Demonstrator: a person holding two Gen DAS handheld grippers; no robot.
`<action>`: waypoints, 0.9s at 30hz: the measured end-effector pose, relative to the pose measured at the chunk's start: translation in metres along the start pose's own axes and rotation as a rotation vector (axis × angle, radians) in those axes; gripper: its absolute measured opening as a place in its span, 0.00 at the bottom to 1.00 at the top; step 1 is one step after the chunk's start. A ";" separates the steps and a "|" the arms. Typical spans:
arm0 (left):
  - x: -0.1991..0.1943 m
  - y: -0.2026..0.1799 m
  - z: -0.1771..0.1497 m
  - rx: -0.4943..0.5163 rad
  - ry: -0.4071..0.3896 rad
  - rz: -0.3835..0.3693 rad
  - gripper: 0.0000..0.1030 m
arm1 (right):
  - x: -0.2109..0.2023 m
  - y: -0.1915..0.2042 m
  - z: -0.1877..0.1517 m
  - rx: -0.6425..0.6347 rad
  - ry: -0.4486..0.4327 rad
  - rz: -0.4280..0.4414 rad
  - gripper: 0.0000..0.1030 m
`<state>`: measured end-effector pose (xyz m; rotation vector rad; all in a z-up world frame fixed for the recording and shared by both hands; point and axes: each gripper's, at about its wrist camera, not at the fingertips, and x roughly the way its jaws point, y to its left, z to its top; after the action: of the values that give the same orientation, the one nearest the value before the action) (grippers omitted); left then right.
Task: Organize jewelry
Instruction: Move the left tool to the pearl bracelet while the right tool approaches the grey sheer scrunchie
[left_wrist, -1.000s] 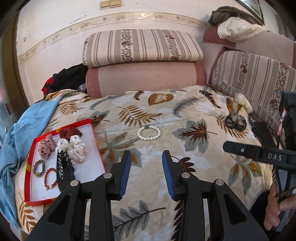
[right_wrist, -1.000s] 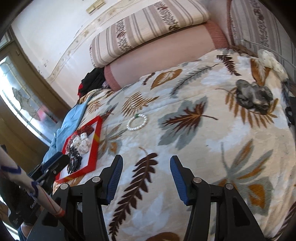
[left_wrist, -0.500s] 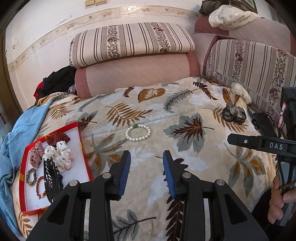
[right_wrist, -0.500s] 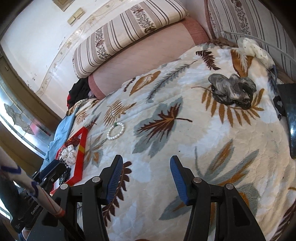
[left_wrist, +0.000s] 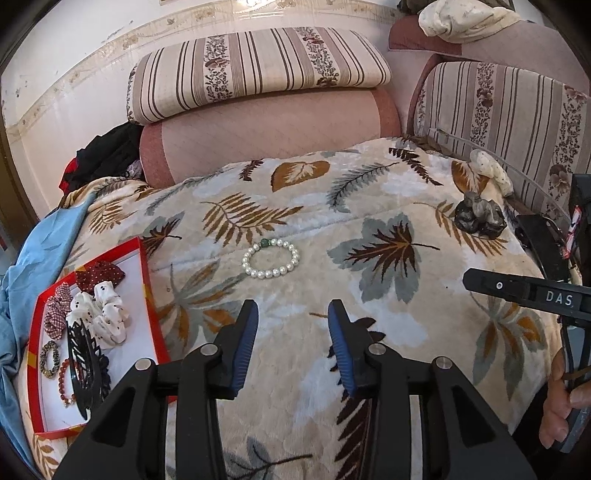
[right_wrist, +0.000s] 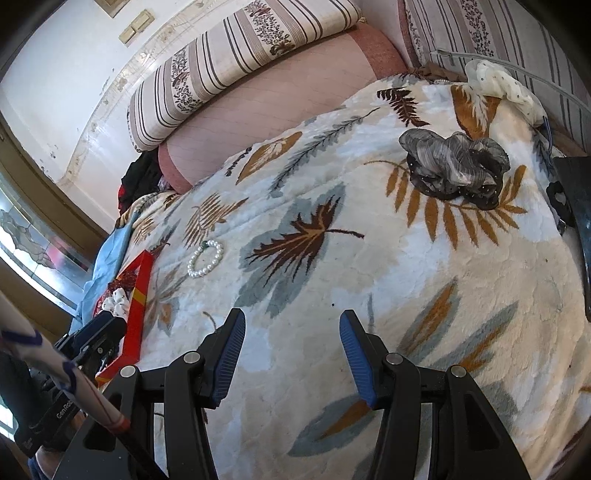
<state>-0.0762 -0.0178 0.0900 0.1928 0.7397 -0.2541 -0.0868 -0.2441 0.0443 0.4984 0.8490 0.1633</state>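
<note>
A white pearl bracelet with one green bead lies on the leaf-patterned blanket, just ahead of my open, empty left gripper. It also shows in the right wrist view. A red-rimmed white tray at the left holds scrunchies, a black hair claw and beaded bracelets. A grey scrunchie and a cream dotted scrunchie lie at the blanket's far right, ahead of my open, empty right gripper.
Striped cushions and a pink bolster back the blanket. Blue cloth hangs at the left edge. A black flat object lies at the right edge. Dark clothes sit at the back left.
Both grippers have moved forward and to the right over the blanket. The pearl bracelet now sits nearer the left gripper and the grey scrunchie nearer the right. Both stay open.
</note>
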 end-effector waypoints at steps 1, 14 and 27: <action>0.003 0.000 0.000 0.000 0.003 0.000 0.38 | 0.001 -0.001 0.001 0.001 -0.001 -0.002 0.56; 0.033 -0.002 0.003 0.005 0.041 0.017 0.40 | 0.007 -0.013 0.004 0.019 0.001 -0.028 0.60; 0.057 0.010 0.002 -0.017 0.078 0.085 0.42 | 0.018 -0.010 0.003 -0.012 0.022 -0.056 0.60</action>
<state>-0.0320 -0.0180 0.0531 0.2178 0.8086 -0.1603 -0.0731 -0.2476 0.0290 0.4616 0.8824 0.1229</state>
